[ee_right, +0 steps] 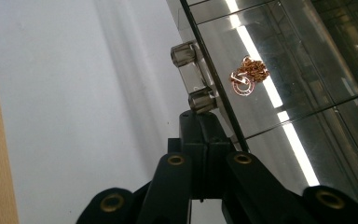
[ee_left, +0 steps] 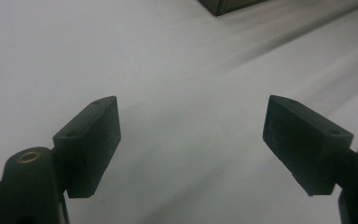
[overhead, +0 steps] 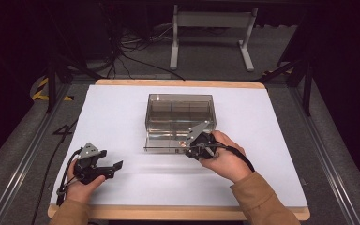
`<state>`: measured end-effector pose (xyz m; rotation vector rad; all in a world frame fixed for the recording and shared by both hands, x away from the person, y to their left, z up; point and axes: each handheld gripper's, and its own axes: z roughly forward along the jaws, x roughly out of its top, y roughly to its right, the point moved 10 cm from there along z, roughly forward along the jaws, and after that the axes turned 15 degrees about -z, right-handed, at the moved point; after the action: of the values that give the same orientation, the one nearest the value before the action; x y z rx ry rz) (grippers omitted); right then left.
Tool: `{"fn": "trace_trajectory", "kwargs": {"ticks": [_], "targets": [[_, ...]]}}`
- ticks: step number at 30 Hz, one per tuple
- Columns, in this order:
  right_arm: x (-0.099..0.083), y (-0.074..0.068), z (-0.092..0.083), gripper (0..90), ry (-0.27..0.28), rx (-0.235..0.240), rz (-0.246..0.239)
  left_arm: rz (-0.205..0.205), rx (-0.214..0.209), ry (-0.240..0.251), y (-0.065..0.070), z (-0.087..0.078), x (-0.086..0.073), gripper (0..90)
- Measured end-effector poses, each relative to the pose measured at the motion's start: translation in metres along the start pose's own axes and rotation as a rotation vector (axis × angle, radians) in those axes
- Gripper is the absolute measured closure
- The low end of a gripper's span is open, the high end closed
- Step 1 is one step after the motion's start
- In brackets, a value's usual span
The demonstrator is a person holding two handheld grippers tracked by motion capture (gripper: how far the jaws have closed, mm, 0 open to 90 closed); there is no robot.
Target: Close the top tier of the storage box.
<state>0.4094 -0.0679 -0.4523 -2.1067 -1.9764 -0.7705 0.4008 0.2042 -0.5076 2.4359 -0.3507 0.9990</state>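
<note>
Drawer [overhead: 168, 143] of the clear box [overhead: 180, 112] pulled partway out toward the near edge of the counter [overhead: 122, 112], a small gold chain [ee_right: 247, 74] lying on its floor. Right gripper [ee_right: 200, 130] closed, jaws pressed together, tip just below the drawer's clear handle [ee_right: 192, 79], touching or nearly so; cannot tell whether pushing or merely resting. In the high view, right gripper [overhead: 200, 143] at the drawer's front right. Left gripper [ee_left: 191, 140] wide open, holding nothing, hovering over bare counter; seen from above, well apart from the box [overhead: 98, 166] near the front left corner. Judging from this: opening likely done, chain in place, closing the drawer probably what remains.

Counter covered with a plain white sheet, wooden rim [overhead: 178, 83] showing at the far edge. Beyond, grey floor, dark room, tangled cables [overhead: 122, 51], legs of a white stand [overhead: 211, 37], yellow-black tape [overhead: 42, 89] at left.
</note>
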Motion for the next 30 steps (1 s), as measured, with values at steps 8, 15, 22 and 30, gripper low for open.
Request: {"fn": "trace_trajectory", "kwargs": {"ticks": [8,15,22,30], "targets": [[0.002,0.006,0.0,90.0,0.018,-0.025,0.008,-0.002,-0.004,-0.002,0.0,0.0,0.0,19.7],[0.003,0.016,0.0,90.0,0.036,-0.053,0.019,0.002,-0.007,-0.004,0.0,0.001,0.001,19.7],[0.003,0.024,-0.001,90.0,0.054,-0.076,0.041,0.003,-0.006,-0.004,0.0,0.001,0.001,19.8],[0.002,0.032,-0.001,90.0,0.069,-0.094,0.06,0.001,-0.003,-0.005,0.0,0.001,0.0,19.8]]}}
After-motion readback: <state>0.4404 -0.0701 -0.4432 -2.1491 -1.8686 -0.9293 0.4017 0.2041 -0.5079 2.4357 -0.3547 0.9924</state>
